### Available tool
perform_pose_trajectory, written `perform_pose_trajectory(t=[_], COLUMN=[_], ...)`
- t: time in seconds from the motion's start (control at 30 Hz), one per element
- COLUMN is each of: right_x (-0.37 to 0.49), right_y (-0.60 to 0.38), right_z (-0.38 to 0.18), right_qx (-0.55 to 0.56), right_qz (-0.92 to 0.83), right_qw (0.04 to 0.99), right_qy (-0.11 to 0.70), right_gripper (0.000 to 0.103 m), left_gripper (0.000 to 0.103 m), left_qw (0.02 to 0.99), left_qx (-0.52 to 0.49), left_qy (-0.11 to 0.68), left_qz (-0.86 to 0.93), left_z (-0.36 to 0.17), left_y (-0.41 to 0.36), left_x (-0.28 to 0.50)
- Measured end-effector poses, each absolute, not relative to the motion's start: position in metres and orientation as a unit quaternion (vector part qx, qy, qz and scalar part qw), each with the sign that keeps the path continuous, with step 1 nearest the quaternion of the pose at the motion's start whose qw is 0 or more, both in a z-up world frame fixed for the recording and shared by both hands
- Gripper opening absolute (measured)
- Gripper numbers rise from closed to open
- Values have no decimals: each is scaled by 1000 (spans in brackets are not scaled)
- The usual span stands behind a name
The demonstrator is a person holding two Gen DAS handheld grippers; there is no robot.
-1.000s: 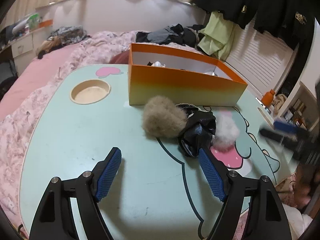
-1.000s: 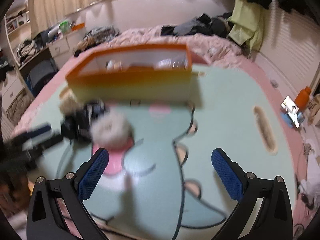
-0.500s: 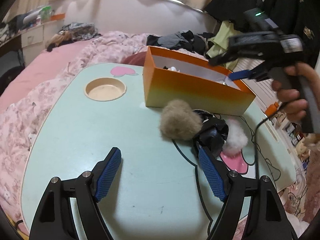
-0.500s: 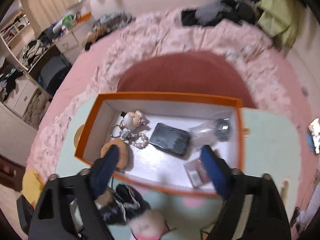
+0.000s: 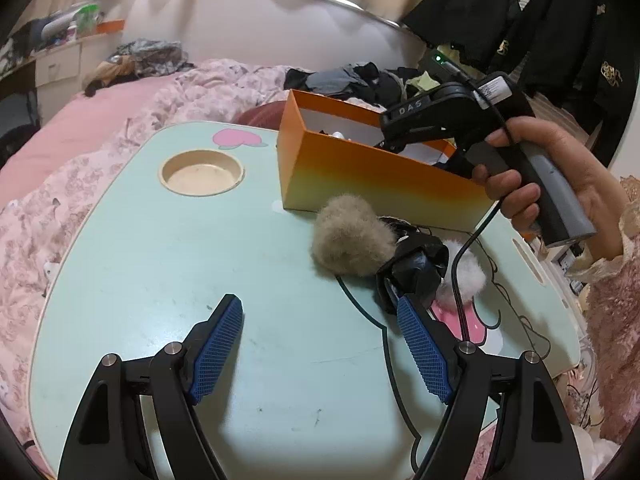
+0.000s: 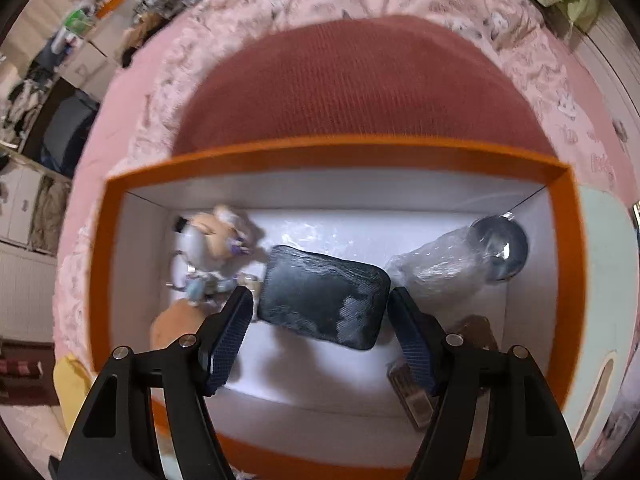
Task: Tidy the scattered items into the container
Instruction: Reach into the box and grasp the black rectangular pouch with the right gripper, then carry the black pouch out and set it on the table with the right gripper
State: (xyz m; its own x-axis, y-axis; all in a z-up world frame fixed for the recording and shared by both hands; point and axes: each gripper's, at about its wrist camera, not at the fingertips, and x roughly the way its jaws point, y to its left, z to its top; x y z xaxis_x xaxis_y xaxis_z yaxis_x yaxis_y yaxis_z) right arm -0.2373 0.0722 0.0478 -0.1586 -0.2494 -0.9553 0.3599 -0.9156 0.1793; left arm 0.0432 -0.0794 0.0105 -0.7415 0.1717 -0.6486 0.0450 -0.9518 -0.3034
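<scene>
Right gripper (image 6: 320,336): jaws closing, nothing pressed between the pads; it points steeply down into the box, with the dark pouch (image 6: 324,296) lying in the gap beneath it. No grip visible.
Left gripper (image 5: 320,354): jaws wide apart and empty, hanging low over the table (image 5: 160,280), aimed towards the loose pile; its right pad sits just beside the black bundle (image 5: 416,276).
Box (image 5: 380,184): orange outside, white inside; stands at the far side of the table, open top reachable from above, probably why the right gripper comes in nose-down.
Box contents, counted: one dark pouch, one small figure on a keyring (image 6: 212,240), one clear wrapped round thing (image 6: 460,258), one tan lump (image 6: 176,322), one small brown packet (image 6: 416,392). Five seen.
Still on table, counted: one tan fluffy ball (image 5: 348,240), one black bundle, one white fluffy ball (image 5: 466,276). Three, touching in a row just before the box.
Judgement: three items left to move.
</scene>
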Motion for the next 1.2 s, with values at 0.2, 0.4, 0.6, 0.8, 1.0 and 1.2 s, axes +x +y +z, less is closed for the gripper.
perform_pose_trajectory(t=[0.2, 0.4, 0.6, 0.8, 1.0, 1.2], right_x=[-231, -189, -120, -73, -72, -75], right_y=[81, 114, 157, 195, 200, 195], right_z=[54, 104, 131, 81, 48, 43], right_qx=[597, 518, 472, 502, 511, 494], right_qz=[-770, -809, -827, -814, -818, -831], right_qw=[223, 277, 307, 293, 262, 257], right_qy=[27, -8, 23, 12, -12, 2], right_gripper=[65, 65, 66, 66, 66, 66], left_gripper=[80, 80, 80, 80, 80, 80], left_qw=[34, 34, 33, 31, 34, 34], left_qx=[-358, -358, -358, -360, -362, -362], left_qy=[-150, -150, -156, -156, -145, -142], left_qz=[921, 921, 920, 919, 920, 920], left_z=[10, 9, 9, 10, 9, 8], left_y=[-81, -82, -84, -81, -76, -74], left_x=[43, 44, 43, 42, 43, 44])
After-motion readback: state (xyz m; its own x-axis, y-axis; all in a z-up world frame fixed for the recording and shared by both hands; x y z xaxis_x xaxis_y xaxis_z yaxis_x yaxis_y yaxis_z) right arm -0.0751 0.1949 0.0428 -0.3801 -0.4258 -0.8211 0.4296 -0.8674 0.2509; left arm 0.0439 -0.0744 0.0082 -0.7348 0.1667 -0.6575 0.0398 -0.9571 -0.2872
